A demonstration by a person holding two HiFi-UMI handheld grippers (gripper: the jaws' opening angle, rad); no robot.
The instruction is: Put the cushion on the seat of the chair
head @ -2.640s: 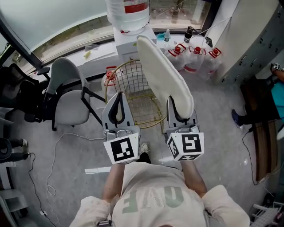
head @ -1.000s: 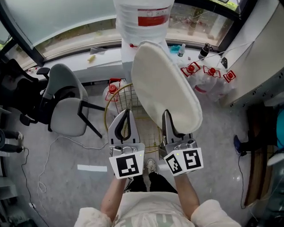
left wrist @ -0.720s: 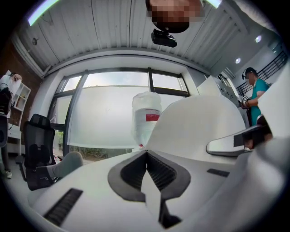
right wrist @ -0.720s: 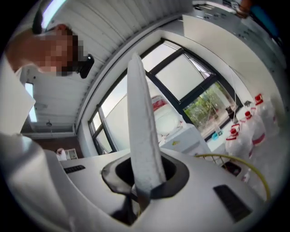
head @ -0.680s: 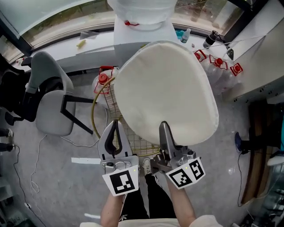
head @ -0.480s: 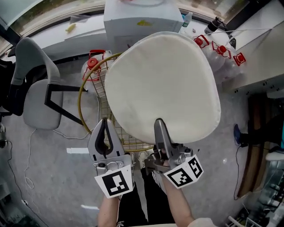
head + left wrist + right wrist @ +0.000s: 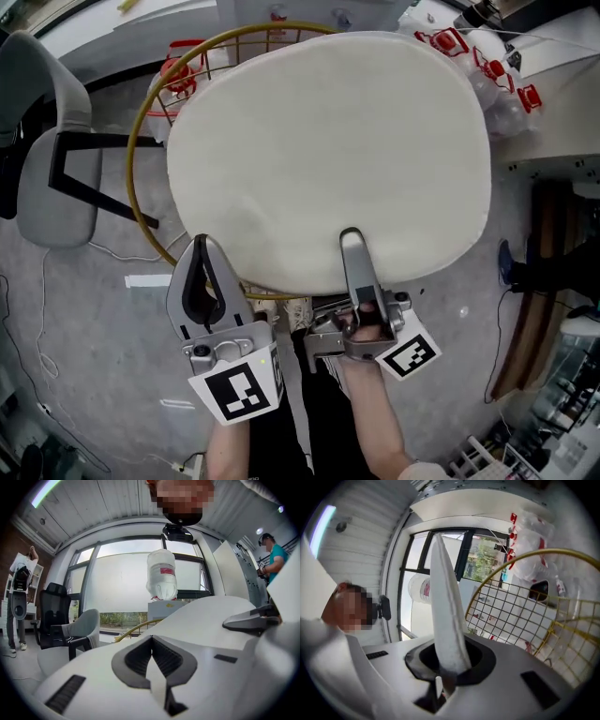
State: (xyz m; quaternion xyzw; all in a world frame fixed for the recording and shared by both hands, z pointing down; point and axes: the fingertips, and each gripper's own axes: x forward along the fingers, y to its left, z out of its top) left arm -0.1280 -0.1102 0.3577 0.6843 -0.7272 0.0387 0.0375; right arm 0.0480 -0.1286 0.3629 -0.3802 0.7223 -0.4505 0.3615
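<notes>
Right tool (image 7: 353, 246) tight on cushion (image 7: 328, 150)

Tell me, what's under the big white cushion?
The gold wire chair peeks out past the left edge of the cushion. Its seat is covered, so you can't tell if the cushion touches it.

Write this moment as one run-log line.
right gripper: shut on cushion | left gripper: shut, empty | cushion: flat over chair
</notes>
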